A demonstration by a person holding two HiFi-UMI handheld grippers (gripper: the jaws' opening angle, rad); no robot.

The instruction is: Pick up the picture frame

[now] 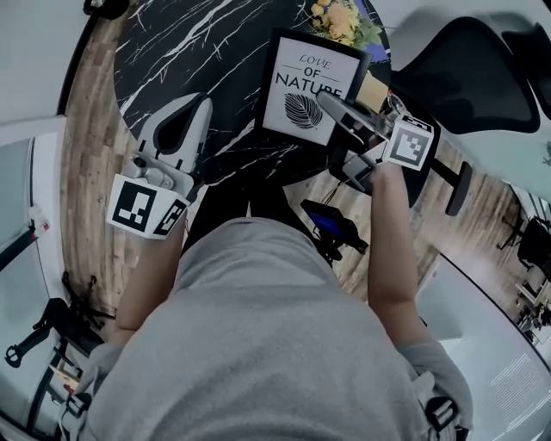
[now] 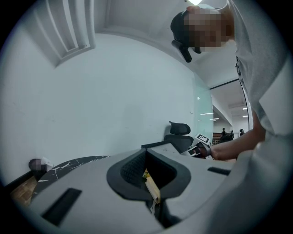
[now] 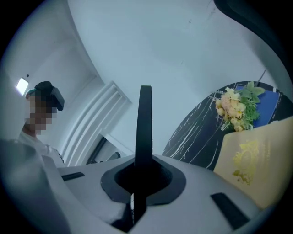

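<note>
Picture frame (image 1: 303, 86): leaf print facing up, over black marble table (image 1: 198, 52), near flowers (image 1: 340, 19).
Right gripper (image 1: 334, 109): jaws clamped on the frame's black edge.
Left gripper (image 1: 200, 108): jaws together, empty.

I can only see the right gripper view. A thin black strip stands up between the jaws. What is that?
Observer: The head view shows it is the edge of a picture frame. The right gripper is shut on the frame's right edge.
Visitor: What's in the frame?
Observer: A white print with a leaf and the words "Love of Nature".
Visitor: And the other gripper?
Observer: The left gripper is over the black marble table, to the left of the frame and not touching it. Its own view shows the jaws together with nothing held.
</note>
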